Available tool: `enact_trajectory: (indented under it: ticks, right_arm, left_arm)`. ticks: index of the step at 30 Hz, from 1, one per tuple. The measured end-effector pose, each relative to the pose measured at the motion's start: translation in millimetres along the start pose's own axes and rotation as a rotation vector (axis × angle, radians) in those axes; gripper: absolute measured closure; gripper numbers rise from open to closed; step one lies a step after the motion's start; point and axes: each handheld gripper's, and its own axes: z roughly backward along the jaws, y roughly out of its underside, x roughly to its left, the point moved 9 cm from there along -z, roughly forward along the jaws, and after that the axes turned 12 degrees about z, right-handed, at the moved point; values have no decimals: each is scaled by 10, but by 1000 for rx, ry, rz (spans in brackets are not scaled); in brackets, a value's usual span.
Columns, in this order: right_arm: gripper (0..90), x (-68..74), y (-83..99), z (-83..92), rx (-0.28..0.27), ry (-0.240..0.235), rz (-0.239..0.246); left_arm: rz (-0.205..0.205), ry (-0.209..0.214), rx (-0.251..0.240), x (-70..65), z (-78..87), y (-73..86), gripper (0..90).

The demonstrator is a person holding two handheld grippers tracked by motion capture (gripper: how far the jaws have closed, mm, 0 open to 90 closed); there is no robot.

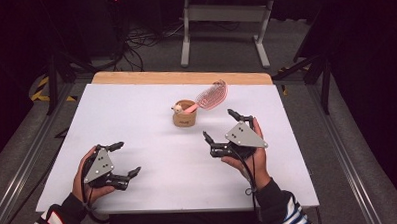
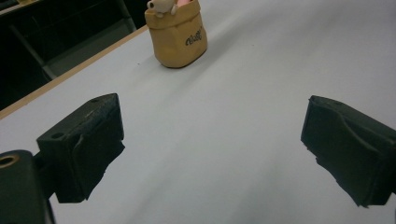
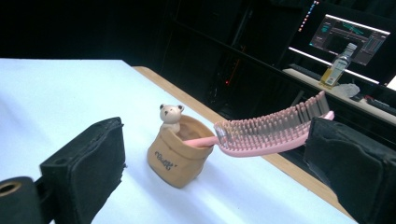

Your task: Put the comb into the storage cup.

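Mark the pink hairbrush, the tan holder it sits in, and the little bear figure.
pink hairbrush [image 3: 275,130]: right gripper view, on the bristled head.
tan holder [image 3: 173,161]: right gripper view, on the front wall near the lettering.
bear figure [image 3: 171,116]: right gripper view, on its head at the holder's rim.

Ahead of the right gripper's [image 1: 228,126] jaws stands the holder [image 3: 176,156]; the brush [image 3: 273,131] rests in it, head leaning rightward.

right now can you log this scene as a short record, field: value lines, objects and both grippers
surface: white table
holder: tan bag-shaped cup, upright, small bear figure on its rim
brush: pink hairbrush, handle in the cup, head leaning out over the rim
left gripper: open, holding nothing
right gripper: open, holding nothing, short of the cup
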Motion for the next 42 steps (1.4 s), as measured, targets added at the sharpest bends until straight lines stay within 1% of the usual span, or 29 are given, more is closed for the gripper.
enact_trajectory:
  ticks: [5, 13, 19, 26, 28, 30, 33, 36, 42]
  right_arm:
    - [60, 80, 44, 18, 3, -18, 21]
    - [62, 166, 150, 72, 13, -42, 36]
    - [62, 187, 213, 128, 16, -42, 42]
    - [65, 222, 309, 182, 32, -57, 42]
    - [64, 236, 333, 205, 23, -64, 42]
    - [65, 243, 356, 222, 22, -60, 48]
    - [66, 263, 403, 244, 27, -61, 58]
    - [66, 271, 451, 264, 34, -66, 53]
    - [67, 270, 564, 304, 55, -65, 59]
  left_arm:
    - [3, 2, 2, 3, 2, 5, 70]
    - [2, 1, -4, 1, 5, -3, 70]
    - [4, 4, 3, -8, -6, 7, 70]
    - [1, 3, 9, -6, -8, 16, 69]
    - [2, 8, 9, -7, -10, 17, 69]
    - [3, 9, 9, -8, -13, 19, 69]
    - [2, 9, 10, -11, -7, 17, 69]
    - [4, 9, 8, -9, -8, 17, 69]
    - [3, 7, 10, -6, -11, 19, 69]
